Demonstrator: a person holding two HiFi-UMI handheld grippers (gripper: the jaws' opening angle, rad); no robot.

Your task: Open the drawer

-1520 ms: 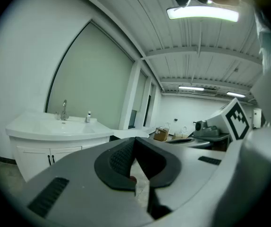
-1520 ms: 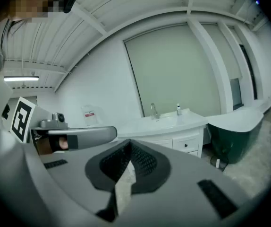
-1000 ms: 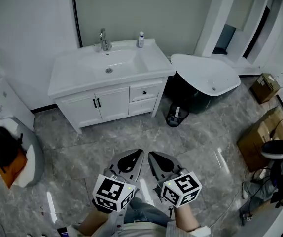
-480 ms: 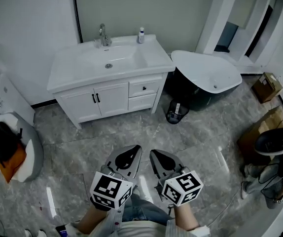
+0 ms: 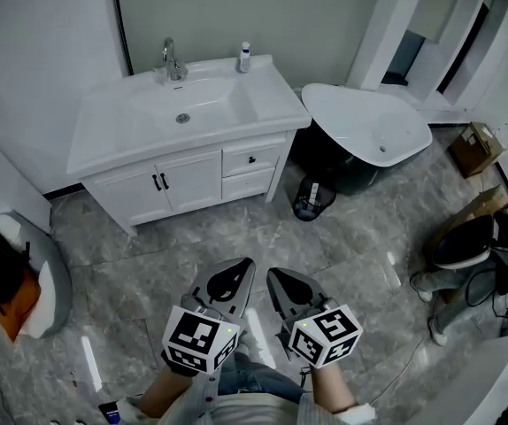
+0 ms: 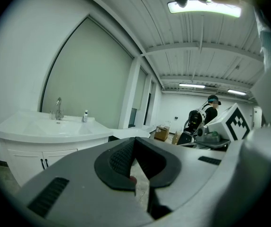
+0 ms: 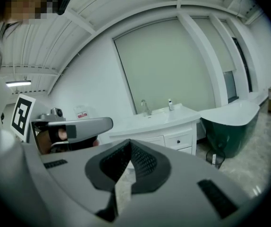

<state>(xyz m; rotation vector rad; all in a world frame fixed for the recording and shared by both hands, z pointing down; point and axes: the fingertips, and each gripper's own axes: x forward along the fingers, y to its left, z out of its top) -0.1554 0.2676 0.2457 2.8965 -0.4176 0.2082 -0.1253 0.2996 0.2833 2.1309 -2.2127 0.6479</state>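
Left of drawer (image 7: pixel 179 140), small label (image 7: pixel 81 113) (illegible)

2 drawers (image 5: pixel 252 159), 2 doors (image 5: pixel 192 181), 1 faucet (image 5: pixel 173 60).

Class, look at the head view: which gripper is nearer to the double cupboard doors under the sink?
Left. The left gripper is well short of the cupboard doors, down-right of them; the right gripper sits beside it, further right. Neither touches them.

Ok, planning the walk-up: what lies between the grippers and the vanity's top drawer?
Only bare grey floor, seen in the head view; left gripper and right gripper are well short of the drawer.
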